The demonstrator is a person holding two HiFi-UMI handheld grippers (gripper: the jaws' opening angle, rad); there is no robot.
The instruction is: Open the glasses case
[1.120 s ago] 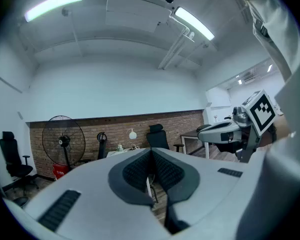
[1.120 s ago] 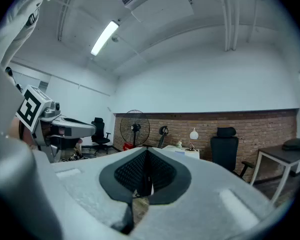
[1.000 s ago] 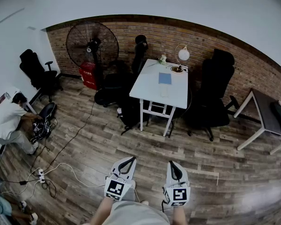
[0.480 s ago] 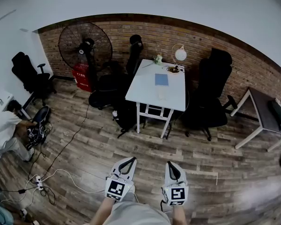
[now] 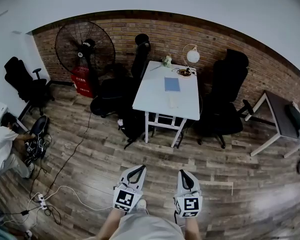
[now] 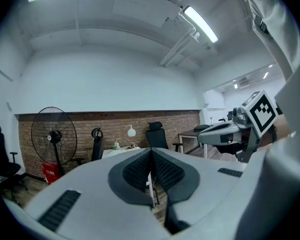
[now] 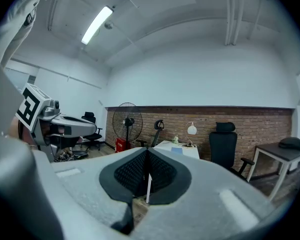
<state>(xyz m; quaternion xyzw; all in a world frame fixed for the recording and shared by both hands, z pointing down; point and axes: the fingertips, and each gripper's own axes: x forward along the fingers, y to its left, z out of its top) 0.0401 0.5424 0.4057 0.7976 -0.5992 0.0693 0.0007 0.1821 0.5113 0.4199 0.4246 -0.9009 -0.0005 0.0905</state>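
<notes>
Two empty claws, your left claw (image 5: 138,169) and right claw (image 5: 183,174), both pressed together, face the white desk (image 5: 152,95) well ahead. You appear to be on the approach. The glasses case, presumably on that desk, is too small to pick out. Next, reach the desk and part them.

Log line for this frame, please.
left tool: shut, empty | right tool: shut, empty | white table: ahead, beyond both tools | glasses case: not made out | opening: not begun

Pale-grey left gripper (image 5: 139,168), right gripper (image 5: 183,173); black-white marker cubes (image 5: 123,200).
</notes>
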